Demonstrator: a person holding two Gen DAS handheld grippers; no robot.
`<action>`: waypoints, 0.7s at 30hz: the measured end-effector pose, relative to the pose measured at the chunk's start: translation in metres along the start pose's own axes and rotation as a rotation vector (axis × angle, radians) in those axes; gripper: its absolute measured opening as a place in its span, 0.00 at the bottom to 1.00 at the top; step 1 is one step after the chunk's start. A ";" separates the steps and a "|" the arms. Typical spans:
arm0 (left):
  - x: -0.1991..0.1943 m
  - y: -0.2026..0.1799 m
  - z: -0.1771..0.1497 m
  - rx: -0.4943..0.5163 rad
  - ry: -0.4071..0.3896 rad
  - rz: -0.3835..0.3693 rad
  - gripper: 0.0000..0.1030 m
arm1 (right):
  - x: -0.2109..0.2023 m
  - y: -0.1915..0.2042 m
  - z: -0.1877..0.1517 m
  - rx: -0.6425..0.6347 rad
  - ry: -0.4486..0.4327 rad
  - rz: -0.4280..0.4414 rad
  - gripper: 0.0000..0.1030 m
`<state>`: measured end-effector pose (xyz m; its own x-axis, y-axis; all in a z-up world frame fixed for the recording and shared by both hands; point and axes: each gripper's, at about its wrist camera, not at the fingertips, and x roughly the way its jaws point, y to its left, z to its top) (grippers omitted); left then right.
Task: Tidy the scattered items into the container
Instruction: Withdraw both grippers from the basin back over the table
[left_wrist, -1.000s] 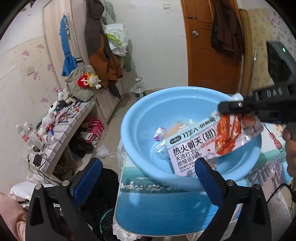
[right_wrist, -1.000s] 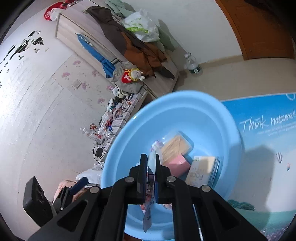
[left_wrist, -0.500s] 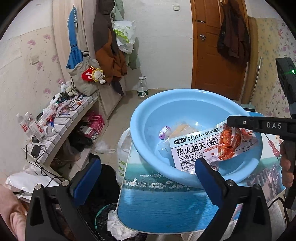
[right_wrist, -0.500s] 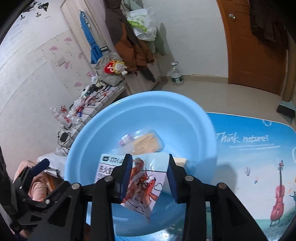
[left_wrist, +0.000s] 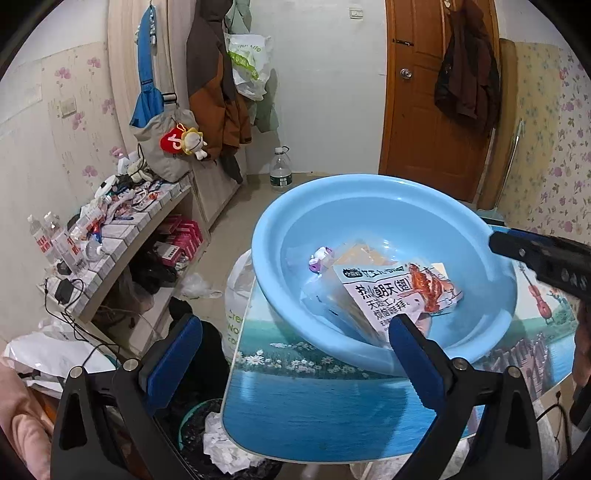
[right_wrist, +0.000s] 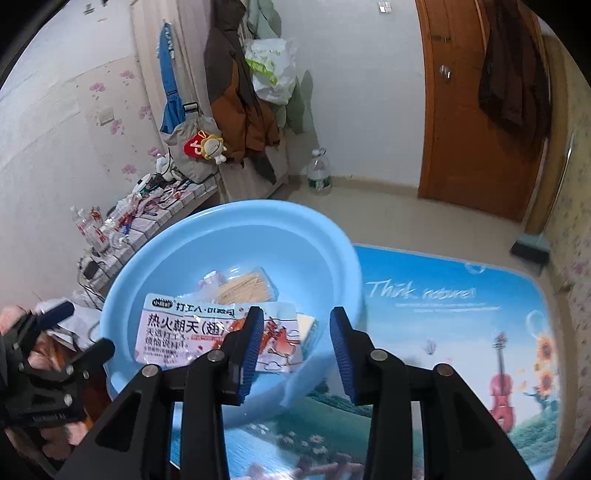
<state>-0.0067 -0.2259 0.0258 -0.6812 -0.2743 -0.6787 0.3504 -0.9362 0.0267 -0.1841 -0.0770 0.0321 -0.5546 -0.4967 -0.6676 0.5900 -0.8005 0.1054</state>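
Glossy snack packet (right_wrist: 207, 334) in round plastic basin (right_wrist: 325, 236)

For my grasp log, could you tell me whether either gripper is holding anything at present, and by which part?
Nothing is held. The right gripper and left gripper are both open; the white-and-red snack packet lies loose in the light blue plastic basin.

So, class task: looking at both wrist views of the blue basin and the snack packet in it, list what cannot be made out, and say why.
- Items under the snack packet in the blue basin: mostly covered by it in both views.
- Packet's small print: too small, partly behind the right gripper finger.
- Table near edge: cut off by the frame and gripper bodies.
- Left gripper: open, nothing between its fingers.
- Shelf clutter: too small to identify.
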 end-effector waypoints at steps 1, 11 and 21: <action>-0.001 0.000 0.000 -0.005 -0.001 -0.007 1.00 | -0.005 0.003 -0.002 -0.014 -0.015 -0.010 0.52; -0.018 -0.016 0.001 0.010 -0.030 -0.002 1.00 | -0.047 0.021 -0.029 -0.072 -0.074 -0.063 0.70; -0.039 -0.036 -0.001 0.037 -0.045 0.007 1.00 | -0.082 0.008 -0.044 -0.011 -0.080 -0.092 0.72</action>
<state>0.0082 -0.1809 0.0503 -0.7074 -0.2901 -0.6445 0.3321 -0.9414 0.0592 -0.1074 -0.0277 0.0553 -0.6515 -0.4470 -0.6130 0.5408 -0.8403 0.0379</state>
